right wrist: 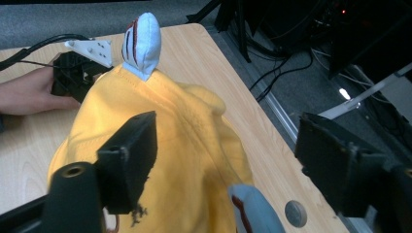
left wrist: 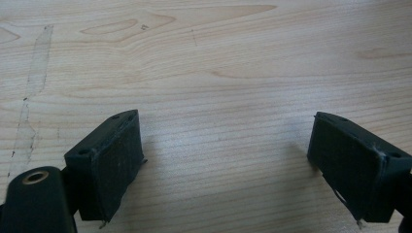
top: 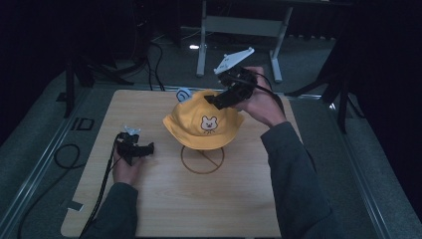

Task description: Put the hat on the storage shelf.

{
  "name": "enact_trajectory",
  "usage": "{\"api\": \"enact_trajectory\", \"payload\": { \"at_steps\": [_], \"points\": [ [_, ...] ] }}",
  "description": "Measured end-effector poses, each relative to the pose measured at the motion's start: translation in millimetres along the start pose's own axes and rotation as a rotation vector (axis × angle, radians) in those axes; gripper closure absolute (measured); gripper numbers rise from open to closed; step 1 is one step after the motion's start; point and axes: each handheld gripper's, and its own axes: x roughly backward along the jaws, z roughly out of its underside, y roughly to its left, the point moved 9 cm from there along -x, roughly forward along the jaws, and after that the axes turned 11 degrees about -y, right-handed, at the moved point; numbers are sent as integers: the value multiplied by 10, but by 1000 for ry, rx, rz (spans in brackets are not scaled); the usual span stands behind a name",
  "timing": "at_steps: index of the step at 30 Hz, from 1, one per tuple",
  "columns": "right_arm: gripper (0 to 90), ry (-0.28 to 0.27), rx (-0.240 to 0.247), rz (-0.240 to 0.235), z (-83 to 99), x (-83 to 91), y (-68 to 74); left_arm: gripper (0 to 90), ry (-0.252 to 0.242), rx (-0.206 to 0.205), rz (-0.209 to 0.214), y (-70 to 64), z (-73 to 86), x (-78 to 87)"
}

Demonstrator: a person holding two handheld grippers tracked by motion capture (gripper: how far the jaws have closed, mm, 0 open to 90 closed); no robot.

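I see a yellow hat (top: pixel 203 127) with a white bear face print and pale blue striped ears (right wrist: pixel 142 46), on a light woodgrain bench (top: pixel 164 204).

A hat (top: pixel 204 122) sits near the middle of the desk (top: pixel 249 199), raised on a stand whose ring base (top: pixel 202 160) lies on the desk just in front of it, and two small ears (right wrist: pixel 143 43) stick up from the hat's crown. The left claw (top: pixel 144 148) rests on the desk to the left of the hat and a little nearer the person, well apart from it, its jaws spread over bare wood. The right claw (top: pixel 219 99) is up at the hat's far right side, jaws spread beside the crown.
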Motion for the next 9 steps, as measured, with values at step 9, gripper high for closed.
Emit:
{"api": "enact_trajectory", "payload": {
  "at_steps": [9],
  "points": [
    [176, 12, 5, 8, 16, 91, -11, 127, 1, 0, 0, 0, 0, 1]
  ]
}}
